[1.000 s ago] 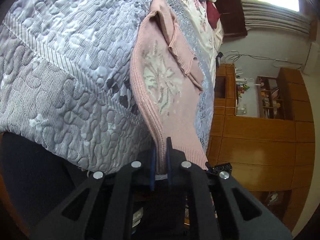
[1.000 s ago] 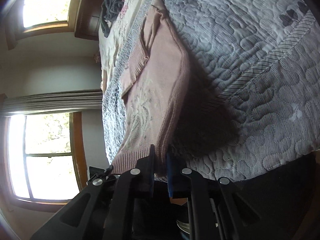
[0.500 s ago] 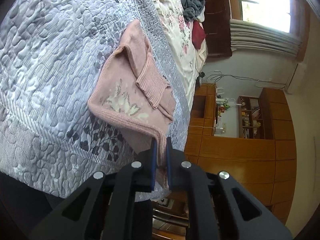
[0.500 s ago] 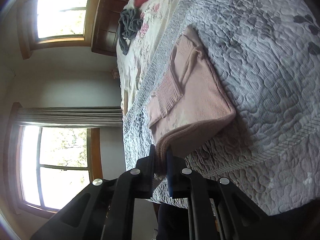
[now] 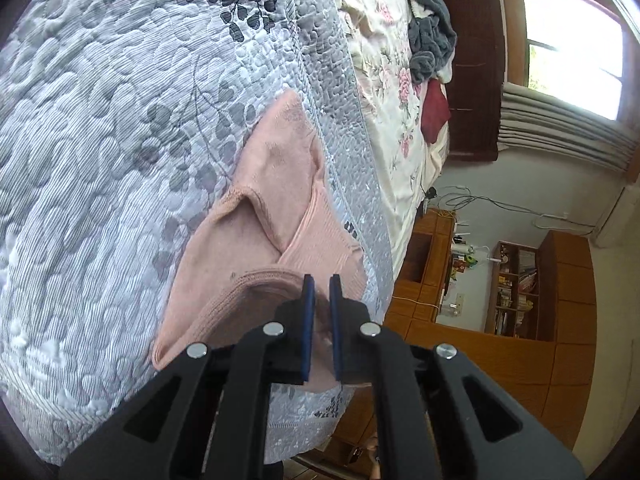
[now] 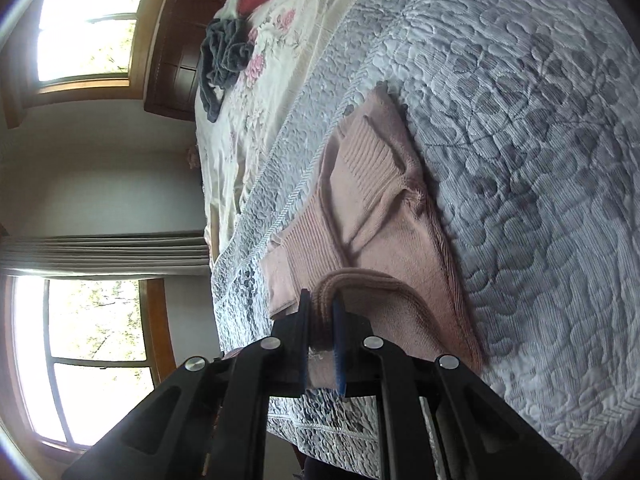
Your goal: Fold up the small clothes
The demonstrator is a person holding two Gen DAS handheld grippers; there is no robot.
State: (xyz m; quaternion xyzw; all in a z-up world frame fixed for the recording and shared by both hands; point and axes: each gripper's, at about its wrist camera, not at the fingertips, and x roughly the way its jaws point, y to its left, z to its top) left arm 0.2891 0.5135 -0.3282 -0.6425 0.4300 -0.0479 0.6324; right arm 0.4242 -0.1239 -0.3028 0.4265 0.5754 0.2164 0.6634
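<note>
Left gripper (image 5: 321,280) & right gripper (image 6: 320,296) both clamped on the hem of the pink sweater (image 5: 256,216), carrying it over the body. Sweater's on the grey quilt (image 5: 100,140), long axis running from the grippers toward upper centre of frame; looks like neither hand's nearer.

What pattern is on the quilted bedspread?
Grey leaf sprigs on the pale grey quilted bedspread; clearest in left wrist view.
</note>
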